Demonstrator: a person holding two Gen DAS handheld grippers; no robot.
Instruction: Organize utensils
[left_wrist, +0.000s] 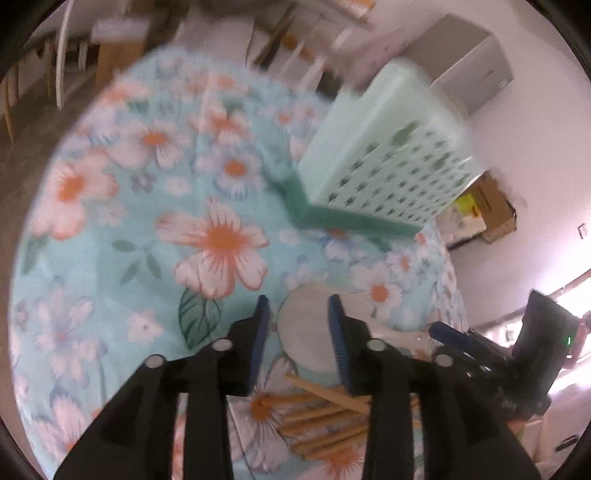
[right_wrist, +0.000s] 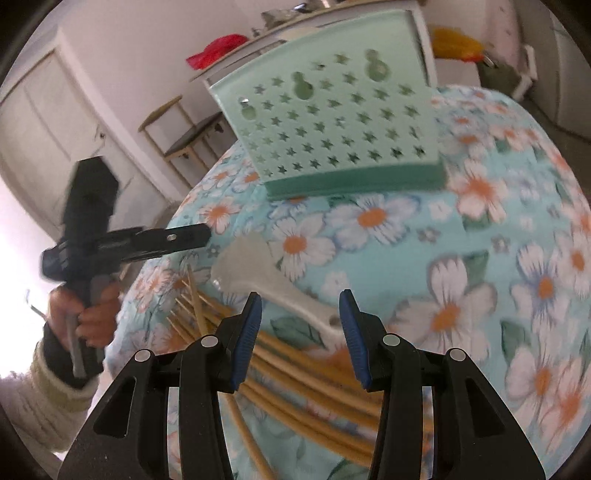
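Observation:
A white rice paddle (right_wrist: 243, 262) lies on the floral tablecloth (right_wrist: 480, 240), its handle resting over a heap of wooden chopsticks (right_wrist: 295, 373). My right gripper (right_wrist: 300, 297) is open above the paddle's handle, pads apart from it. My left gripper (left_wrist: 298, 306) is open over the paddle's round head (left_wrist: 306, 332), with the chopsticks (left_wrist: 325, 413) just below; no pad presses on it. In the right wrist view the left gripper (right_wrist: 192, 234) hovers beside the paddle head, held by a hand (right_wrist: 88, 321). A mint green utensil holder (left_wrist: 388, 158) with star holes stands on a dark green base further back.
The round table's edge falls away close to the chopsticks (right_wrist: 147, 295). A cardboard box (left_wrist: 491, 210) and a grey cabinet (left_wrist: 469, 62) stand beyond the holder. A wooden shelf (right_wrist: 177, 136) and a white door (right_wrist: 40, 129) lie past the table's left side.

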